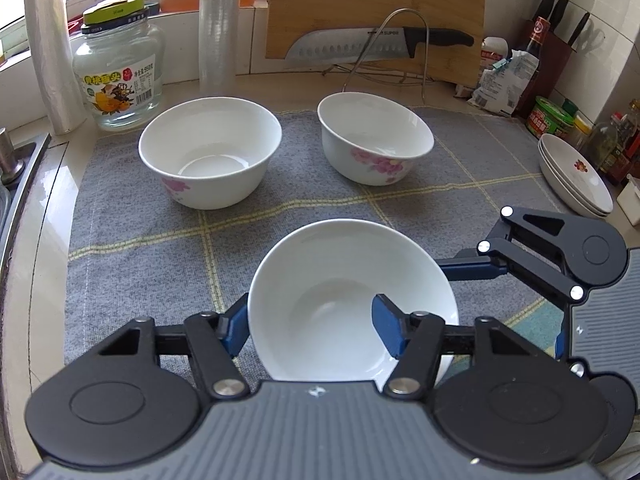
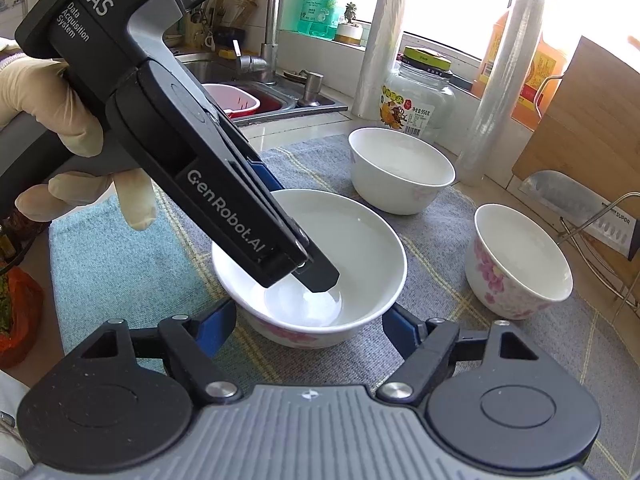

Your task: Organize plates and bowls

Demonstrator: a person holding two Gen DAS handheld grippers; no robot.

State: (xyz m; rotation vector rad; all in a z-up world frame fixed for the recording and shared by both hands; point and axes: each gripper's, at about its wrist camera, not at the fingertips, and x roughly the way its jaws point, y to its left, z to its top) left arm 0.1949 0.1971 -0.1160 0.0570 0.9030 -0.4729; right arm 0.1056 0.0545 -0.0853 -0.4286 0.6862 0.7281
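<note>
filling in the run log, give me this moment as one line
left gripper: shut on near bowl rim | right gripper: straddling same bowl, contact unclear | other bowls: on cloth

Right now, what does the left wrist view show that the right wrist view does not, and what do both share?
Only the left wrist view shows the stacked plates at the right edge and the knife block. Only the right wrist view shows the sink, the tap and the gloved hand. Both show three bowls on the grey cloth, the near bowl with the left gripper across its rim, and the glass jar.
</note>
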